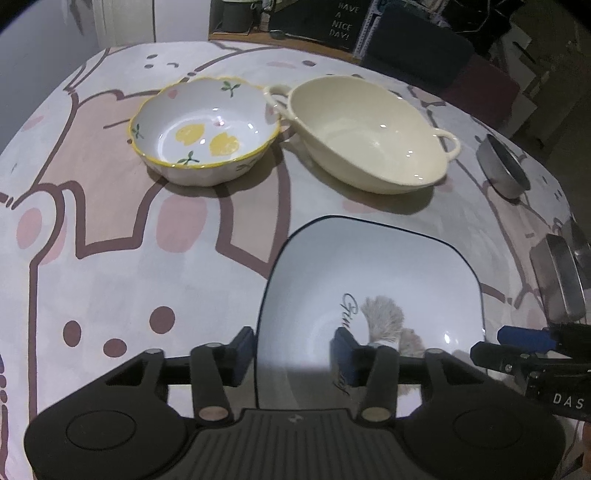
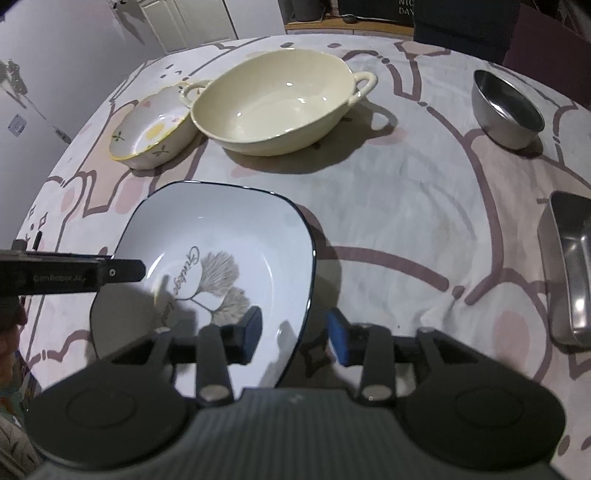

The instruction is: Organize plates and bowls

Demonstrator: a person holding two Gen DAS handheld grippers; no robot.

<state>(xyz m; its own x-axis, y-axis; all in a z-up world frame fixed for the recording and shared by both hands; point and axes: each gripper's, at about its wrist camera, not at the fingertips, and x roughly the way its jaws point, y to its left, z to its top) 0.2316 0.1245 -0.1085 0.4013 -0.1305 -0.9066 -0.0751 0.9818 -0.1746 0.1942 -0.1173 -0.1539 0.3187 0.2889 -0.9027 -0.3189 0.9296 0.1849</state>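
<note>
Nearest: square white plate point(image 1: 369, 266) with a dark rim, resting on the tablecloth point(image 1: 110, 258) at the near edge of the table. Nothing in it; printed script and a tan leaf motif on its floor.

Left gripper point(image 1: 293, 354): jaws spread, straddling the plate's left rim, one pad outside, one over the plate's well. Pads not pressing the rim.

Right gripper point(image 2: 295, 334): jaws spread likewise, astride the plate's right rim, with a gap on both sides.

Right edge of the table: a steel tray point(image 2: 569, 273), cut off by the frame; contents can't be made out.

Farther, toward the right far corner: a small steel bowl point(image 2: 508, 109), empty as far as it shows.

Far middle: cream oval dish point(image 2: 273, 99) with two loop handles, empty. Just left of it, a scalloped bowl point(image 1: 205, 131) with a yellow rim and lemon prints, empty. The dish's handle overlaps the bowl's rim from the right wrist view; contact can't be judged.

Beyond the far edge: a dark sign point(image 1: 341, 22) with white lettering and dim furniture, hard to read.
</note>
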